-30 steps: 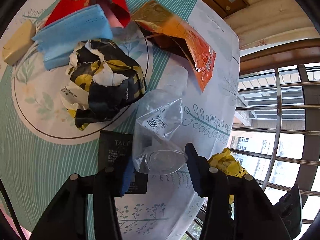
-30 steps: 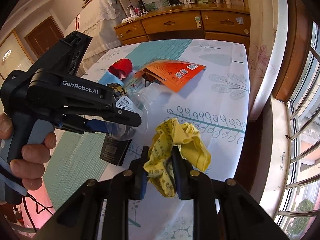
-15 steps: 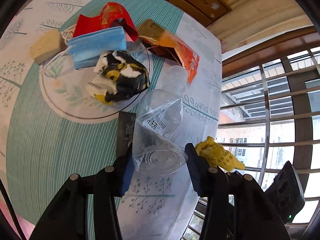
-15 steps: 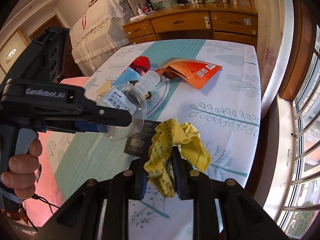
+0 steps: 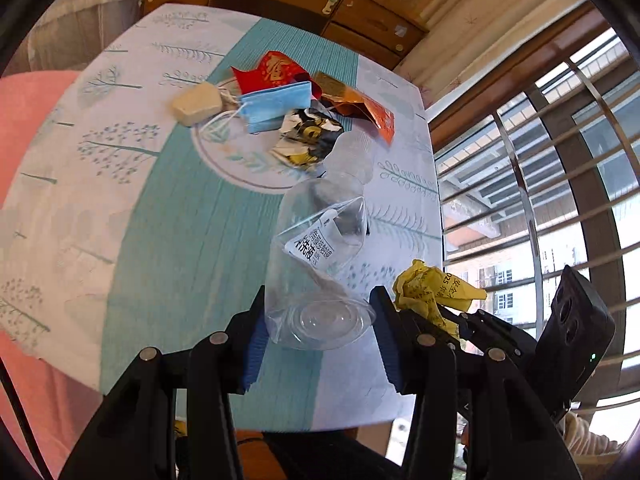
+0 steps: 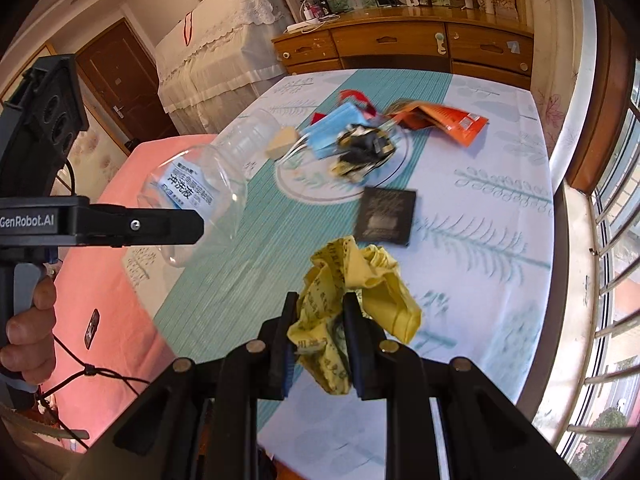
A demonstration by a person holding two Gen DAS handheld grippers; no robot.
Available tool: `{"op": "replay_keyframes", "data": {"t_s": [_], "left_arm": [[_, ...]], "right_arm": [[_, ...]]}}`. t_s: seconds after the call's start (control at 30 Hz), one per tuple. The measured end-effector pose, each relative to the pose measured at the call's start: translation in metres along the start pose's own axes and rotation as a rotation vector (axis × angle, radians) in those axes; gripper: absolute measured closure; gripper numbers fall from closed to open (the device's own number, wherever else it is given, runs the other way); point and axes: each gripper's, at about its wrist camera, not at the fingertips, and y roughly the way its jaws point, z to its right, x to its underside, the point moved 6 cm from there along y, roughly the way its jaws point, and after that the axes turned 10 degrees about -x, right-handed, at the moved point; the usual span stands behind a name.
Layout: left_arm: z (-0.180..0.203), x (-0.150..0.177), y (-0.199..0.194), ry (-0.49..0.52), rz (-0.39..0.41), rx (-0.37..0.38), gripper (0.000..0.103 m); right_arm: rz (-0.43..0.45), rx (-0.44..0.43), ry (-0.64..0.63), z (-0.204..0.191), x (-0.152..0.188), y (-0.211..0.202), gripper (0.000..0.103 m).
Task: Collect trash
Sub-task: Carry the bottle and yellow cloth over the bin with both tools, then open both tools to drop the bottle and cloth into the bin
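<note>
Both grippers are loaded as I look through the two wrist cameras. On my left gripper [image 5: 318,322] the blue pads are clamped on the base end of a clear plastic bottle [image 5: 320,252], which sticks out forward along the fingers with its white printed label facing the lens and its neck pointing away toward the trash pile. From the right wrist view I see the same bottle [image 6: 200,188] held up off the table [image 6: 500,184], out past its left edge over the pink surface [image 6: 120,300] beside it, with a hand [image 6: 28,344] wrapped around the left tool's handle.

On my right gripper [image 6: 318,330] the fingers are pinched nearly together on a crumpled yellow wrapper [image 6: 352,288]. Most of the wad bulges up and to the right beyond the fingertips, and a tail hangs down between them. It is lifted clear of the tablecloth. In the left view that wrapper [image 5: 432,288] sits just to the right of the bottle's base.

Further out on the table I see what is left: a blue face mask [image 6: 340,124], a red packet [image 5: 276,72], an orange pouch [image 6: 444,120], a crumpled black and yellow wrapper [image 6: 364,148] on the printed ring, a beige block [image 6: 282,142], and a flat black sachet [image 6: 386,216] lying alone just beyond the yellow wad.
</note>
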Motion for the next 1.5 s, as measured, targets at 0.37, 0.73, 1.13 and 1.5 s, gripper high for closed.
{"op": "replay_keyframes", "data": {"t_s": [0.37, 0.73, 1.13, 1.5], "left_arm": [[-0.07, 0.103, -0.064, 0.174, 0.019, 0.045, 0.056], [-0.132, 0.205, -0.06, 0.247, -0.073, 0.023, 0.056], [-0.161, 0.277, 0.061, 0.227, -0.183, -0.052, 0.056], [-0.18, 0.323, 0.213, 0.232, -0.298, -0.136, 0.056]], "right_arm": [[0.065, 0.096, 0.097, -0.119, 0.082, -0.004, 0.082], [-0.024, 0.116, 0.231, -0.18, 0.177, 0.05, 0.082], [-0.197, 0.088, 0.426, -0.125, 0.272, 0.152, 0.082], [-0.202, 0.114, 0.623, -0.022, 0.333, 0.251, 0.079]]}}
